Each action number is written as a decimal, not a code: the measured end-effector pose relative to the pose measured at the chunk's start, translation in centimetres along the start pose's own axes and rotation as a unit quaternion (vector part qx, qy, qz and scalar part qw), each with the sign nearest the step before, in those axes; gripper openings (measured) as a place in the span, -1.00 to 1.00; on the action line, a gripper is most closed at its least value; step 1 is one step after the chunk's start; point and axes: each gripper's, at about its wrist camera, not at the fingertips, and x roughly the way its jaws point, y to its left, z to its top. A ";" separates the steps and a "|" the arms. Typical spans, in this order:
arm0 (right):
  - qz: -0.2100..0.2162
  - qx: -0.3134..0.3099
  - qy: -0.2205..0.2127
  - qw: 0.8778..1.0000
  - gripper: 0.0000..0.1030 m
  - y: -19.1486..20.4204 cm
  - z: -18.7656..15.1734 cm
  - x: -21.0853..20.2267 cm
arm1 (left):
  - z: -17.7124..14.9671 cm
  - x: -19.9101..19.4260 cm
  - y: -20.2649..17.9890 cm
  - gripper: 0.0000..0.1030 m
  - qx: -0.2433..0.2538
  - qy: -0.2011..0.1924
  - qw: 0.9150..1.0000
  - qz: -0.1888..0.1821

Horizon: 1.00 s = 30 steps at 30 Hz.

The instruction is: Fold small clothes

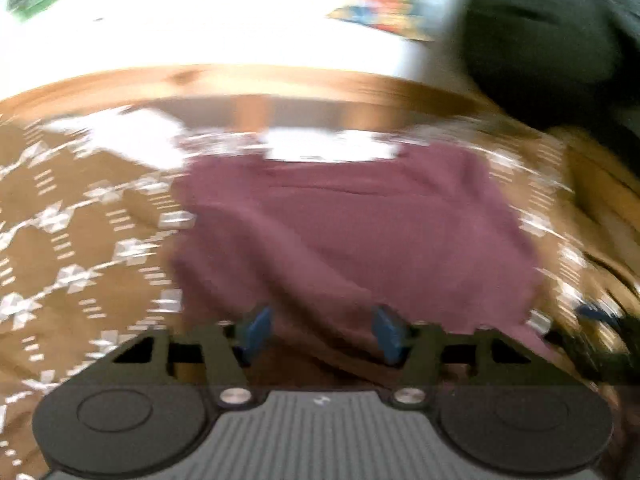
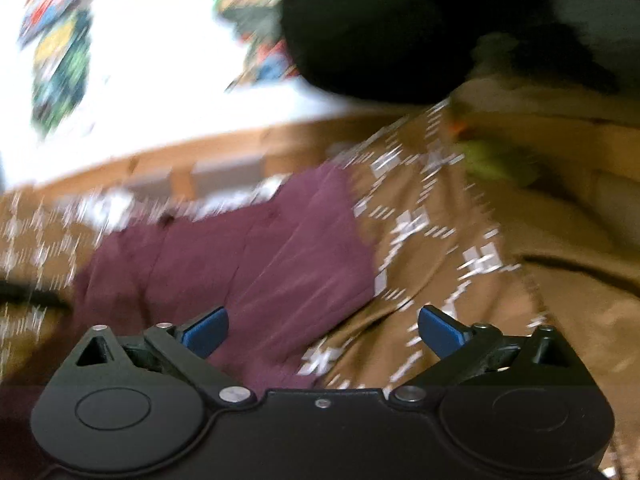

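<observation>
Soft, light maroon garment [image 1: 352, 232] spread on patterned brown bedcover [image 1: 80, 240].
Limp and floppy, likely best pinched at a hem corner; left gripper [image 1: 322, 332] half spread and right gripper [image 2: 322, 334] wide, both empty.

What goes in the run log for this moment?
garment: maroon cloth flat on brown patterned cover | left gripper: open, empty | right gripper: open, empty

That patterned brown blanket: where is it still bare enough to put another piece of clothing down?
On the patterned brown blanket, the open stretch left of the maroon garment is bare. A narrower strip lies right of it. The garment fills the middle, and dark bundles crowd the far right.
</observation>
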 end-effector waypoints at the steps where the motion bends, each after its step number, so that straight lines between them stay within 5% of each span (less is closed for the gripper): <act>1: 0.004 -0.013 0.013 1.000 0.72 0.5 -0.3 0.4 | 0.6 0.7 1.3 0.05 -0.023 0.001 1.000 0.011; 4: 0.019 -0.029 0.041 0.999 0.51 1.5 -1.0 1.2 | 2.2 2.9 4.7 -0.08 -0.092 0.012 0.996 0.013; 7: 0.021 -0.038 0.053 0.998 0.10 2.0 -1.3 1.8 | 3.2 5.3 6.9 -0.27 -0.131 0.025 0.991 -0.001; 9: 0.018 -0.044 0.058 0.997 -0.14 2.1 -1.5 1.9 | 3.4 7.0 7.8 -0.90 -0.161 0.046 0.986 -0.006; 10: 0.017 -0.046 0.061 0.997 -0.29 2.1 -1.6 1.9 | 3.5 7.5 8.1 -0.97 -0.180 0.053 0.982 -0.010; 14: 0.033 -0.027 0.065 0.997 -0.78 1.5 -1.3 1.9 | 3.7 5.6 8.8 -1.00 -0.196 -0.017 0.981 -0.004; 18: 0.064 -0.004 0.048 0.997 -0.80 1.1 0.3 0.3 | 3.6 3.4 10.6 -1.00 -0.232 -0.058 0.971 0.028; 22: 0.123 0.031 0.052 0.991 -0.81 0.8 1.7 -0.7 | 2.9 3.6 12.5 -1.00 -0.235 -0.044 0.970 0.051; 30: 0.145 -0.019 0.142 0.979 -0.70 2.4 0.2 0.9 | 1.8 4.3 11.8 -0.83 -0.203 -0.011 0.976 0.078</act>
